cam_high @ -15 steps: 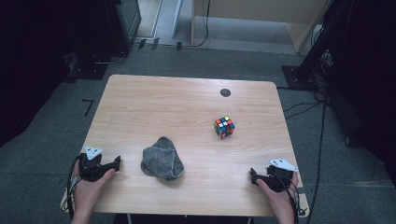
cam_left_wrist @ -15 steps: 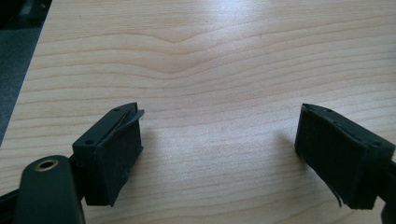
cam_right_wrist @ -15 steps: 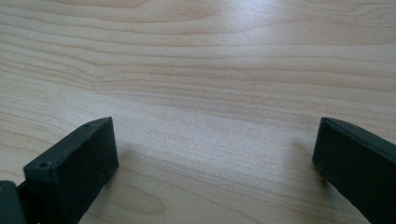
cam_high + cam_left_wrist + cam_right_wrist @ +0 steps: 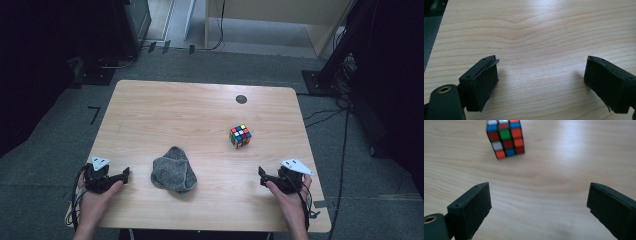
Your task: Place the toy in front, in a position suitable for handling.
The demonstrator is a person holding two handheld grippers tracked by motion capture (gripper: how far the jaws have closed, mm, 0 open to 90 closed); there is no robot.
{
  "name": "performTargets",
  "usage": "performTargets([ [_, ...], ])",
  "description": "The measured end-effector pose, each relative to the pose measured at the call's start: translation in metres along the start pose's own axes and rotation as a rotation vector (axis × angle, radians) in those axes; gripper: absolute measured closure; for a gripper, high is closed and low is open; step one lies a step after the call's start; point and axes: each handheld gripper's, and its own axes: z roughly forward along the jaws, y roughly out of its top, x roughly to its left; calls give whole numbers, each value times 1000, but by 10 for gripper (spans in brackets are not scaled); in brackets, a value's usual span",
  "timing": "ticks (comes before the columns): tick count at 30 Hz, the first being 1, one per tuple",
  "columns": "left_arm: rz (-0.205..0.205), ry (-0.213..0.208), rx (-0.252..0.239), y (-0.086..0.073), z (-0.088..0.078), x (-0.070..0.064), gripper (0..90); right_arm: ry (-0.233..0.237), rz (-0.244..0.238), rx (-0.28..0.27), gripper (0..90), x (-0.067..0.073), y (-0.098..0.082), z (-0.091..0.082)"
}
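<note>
A colourful puzzle cube (image 4: 240, 136) stands on the wooden table (image 4: 190, 115), right of centre. A crumpled grey cloth (image 4: 173, 170) lies near the front, left of centre. My left gripper (image 4: 125, 173) rests at the table's front left, just left of the cloth, open with bare wood between its jaws (image 4: 541, 82). My right gripper (image 4: 261, 173) sits at the front right, open and holding nothing. In the right gripper view the cube (image 4: 505, 137) lies ahead of the wide-apart jaws, clear of both pads.
A small dark round mark (image 4: 241, 99) sits near the table's far edge. Grey carpet surrounds the table, with dark equipment and cables (image 4: 345, 150) to the right and back.
</note>
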Motion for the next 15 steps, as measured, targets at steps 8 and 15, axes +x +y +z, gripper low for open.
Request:
performTargets([
  [8, -2, 1, 0, 0, 0, 0, 119, 77, -48, -38, 53, 18, 27, 20],
  [15, -2, 2, 1, 0, 0, 0, 120, 130, -44, -18, 54, 28, 39, 49],
])
